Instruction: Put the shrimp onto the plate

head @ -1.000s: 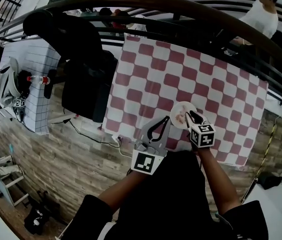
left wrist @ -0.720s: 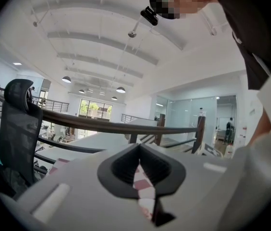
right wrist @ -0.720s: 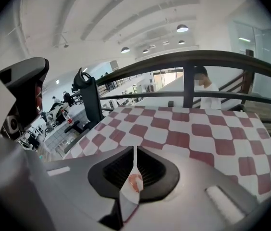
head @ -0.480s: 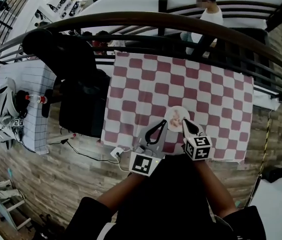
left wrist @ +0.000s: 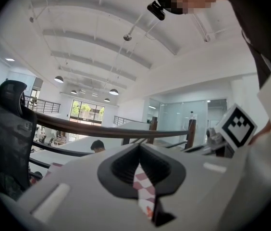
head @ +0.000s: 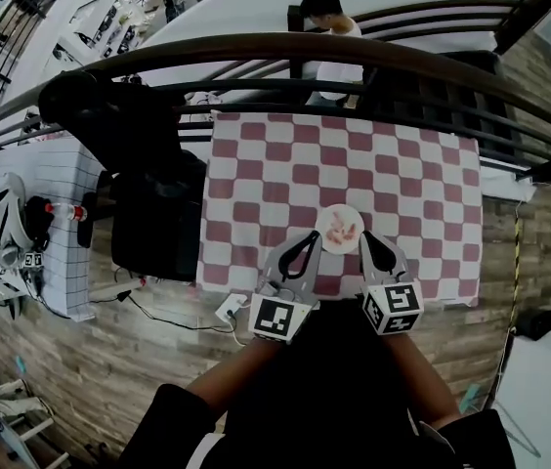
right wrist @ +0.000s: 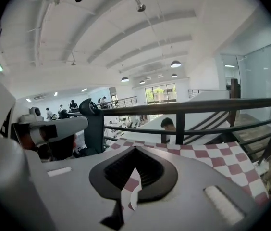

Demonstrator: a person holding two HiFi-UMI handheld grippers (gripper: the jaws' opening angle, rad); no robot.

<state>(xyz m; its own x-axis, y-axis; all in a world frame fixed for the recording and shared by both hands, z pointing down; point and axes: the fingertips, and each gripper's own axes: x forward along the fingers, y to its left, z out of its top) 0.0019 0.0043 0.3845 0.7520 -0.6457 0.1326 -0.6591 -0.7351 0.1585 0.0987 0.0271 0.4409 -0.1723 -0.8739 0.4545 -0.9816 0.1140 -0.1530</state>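
The shrimp (head: 343, 229) lies on the white plate (head: 326, 218), just below the centre of the head view, near the lower edge of the checked tablecloth (head: 393, 174). The left gripper (head: 305, 241) sits at the plate's lower left and the right gripper (head: 367, 243) at its lower right. Both pairs of jaws are closed together and hold nothing.

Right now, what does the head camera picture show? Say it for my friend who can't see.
Seen from above, a small round white plate holding pink shrimp sits near the front edge of a red-and-white checked tablecloth. The person's left gripper and right gripper point toward it from either side, jaws together and empty. A dark curved railing runs beyond the table.
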